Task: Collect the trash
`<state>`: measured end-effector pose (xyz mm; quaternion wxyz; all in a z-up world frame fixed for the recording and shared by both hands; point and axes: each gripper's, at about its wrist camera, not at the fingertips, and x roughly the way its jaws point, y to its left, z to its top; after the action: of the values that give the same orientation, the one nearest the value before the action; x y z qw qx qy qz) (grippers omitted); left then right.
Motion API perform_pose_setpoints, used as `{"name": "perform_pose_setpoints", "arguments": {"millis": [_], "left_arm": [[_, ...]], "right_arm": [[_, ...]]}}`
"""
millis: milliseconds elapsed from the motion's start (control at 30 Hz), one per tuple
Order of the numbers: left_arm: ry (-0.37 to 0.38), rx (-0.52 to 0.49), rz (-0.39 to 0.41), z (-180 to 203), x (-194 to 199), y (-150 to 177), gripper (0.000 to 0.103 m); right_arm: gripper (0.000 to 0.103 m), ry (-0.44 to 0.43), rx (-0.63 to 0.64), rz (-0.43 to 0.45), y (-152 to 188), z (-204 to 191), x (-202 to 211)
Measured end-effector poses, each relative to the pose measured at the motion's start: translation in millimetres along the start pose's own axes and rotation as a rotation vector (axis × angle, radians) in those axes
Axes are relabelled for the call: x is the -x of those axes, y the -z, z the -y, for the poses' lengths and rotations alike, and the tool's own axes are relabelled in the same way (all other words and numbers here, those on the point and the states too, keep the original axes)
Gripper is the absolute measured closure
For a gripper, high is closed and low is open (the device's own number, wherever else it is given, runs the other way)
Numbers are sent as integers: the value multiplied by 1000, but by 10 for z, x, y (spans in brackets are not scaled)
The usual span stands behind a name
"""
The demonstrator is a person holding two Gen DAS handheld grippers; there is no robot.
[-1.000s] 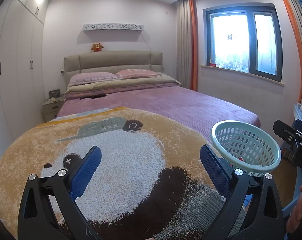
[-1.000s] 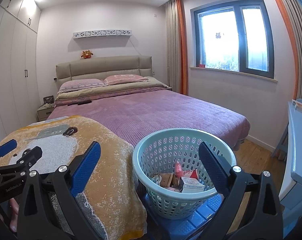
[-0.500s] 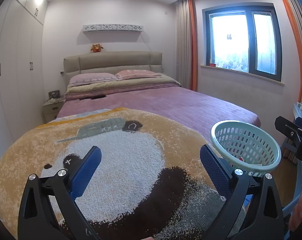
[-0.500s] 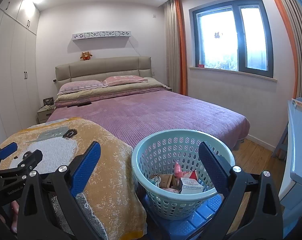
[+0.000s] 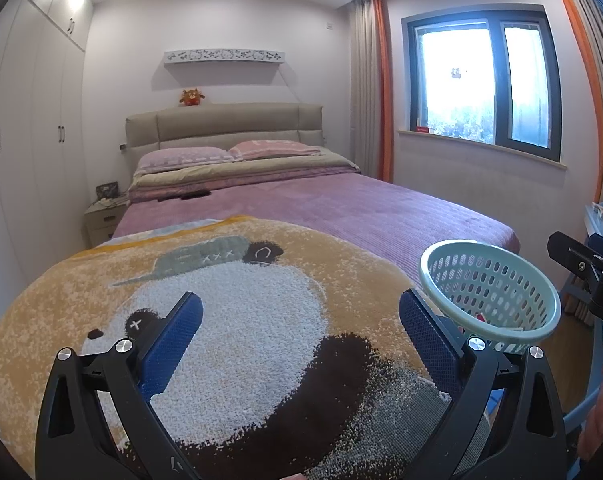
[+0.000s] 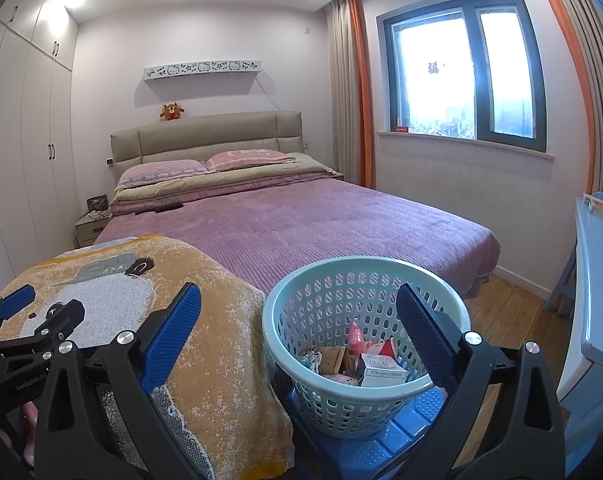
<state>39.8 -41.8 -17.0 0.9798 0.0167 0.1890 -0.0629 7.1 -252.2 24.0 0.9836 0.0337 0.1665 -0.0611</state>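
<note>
While you hold both tools over the foot of the bed, almost nothing has shifted in the last second: your left gripper [image 5: 299,334] hangs spread and empty above the panda blanket [image 5: 237,320], your right gripper [image 6: 299,332] spread and empty over the mint laundry basket [image 6: 365,390], where the trash [image 6: 365,362] already lies; collection looks finished or paused

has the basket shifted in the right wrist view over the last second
No. The basket sits in the same spot against the bed corner and blue stool.
</note>
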Motion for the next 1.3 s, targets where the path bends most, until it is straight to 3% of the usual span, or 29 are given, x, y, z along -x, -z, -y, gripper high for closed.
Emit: {"name": "perform_pose_setpoints", "arguments": {"millis": [900,1300], "left_arm": [[0,-1,1,0,-1,1,7],[-4,-20,46,48,93,-21,7]], "right_arm": [[9,-7,-15,-18,36,41,-27],[9,-13,-7,-12,-8,45,36]]}}
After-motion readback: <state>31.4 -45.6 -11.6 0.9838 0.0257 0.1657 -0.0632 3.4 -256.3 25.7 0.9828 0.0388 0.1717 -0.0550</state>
